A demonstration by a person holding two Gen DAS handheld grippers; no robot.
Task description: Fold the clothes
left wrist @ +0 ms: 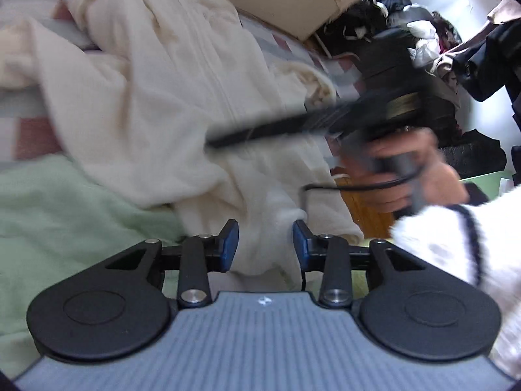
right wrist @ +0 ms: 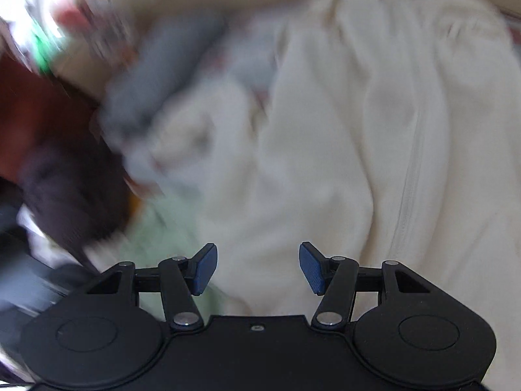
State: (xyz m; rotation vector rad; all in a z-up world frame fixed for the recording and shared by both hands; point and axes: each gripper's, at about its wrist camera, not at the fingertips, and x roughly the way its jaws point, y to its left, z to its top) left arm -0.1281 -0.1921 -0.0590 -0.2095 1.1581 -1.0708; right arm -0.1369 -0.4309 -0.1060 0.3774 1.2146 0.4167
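1. Left wrist view shows my biggest worry: the cream zip-front garment (left wrist: 169,104) sprawls crumpled across the bed (left wrist: 29,123) ahead of the left gripper (left wrist: 265,244), so a pinch here may catch several layers and fold crooked.
2. Left gripper is released, jaws apart with a cream fold lying between them; I judge the pads are not pressing it, and the fold could slip out.
3. Right gripper (right wrist: 257,268) hangs spread wide, grasping nothing, just above the same garment (right wrist: 325,130). From the left camera it streaks across in the person's hand (left wrist: 400,176), so the two grippers could collide.
4. Green cloth (left wrist: 65,221) beside the left gripper might get snagged too.
5. Right wrist view is heavily smeared; the dark and grey shapes to the gripper's left I cannot identify.
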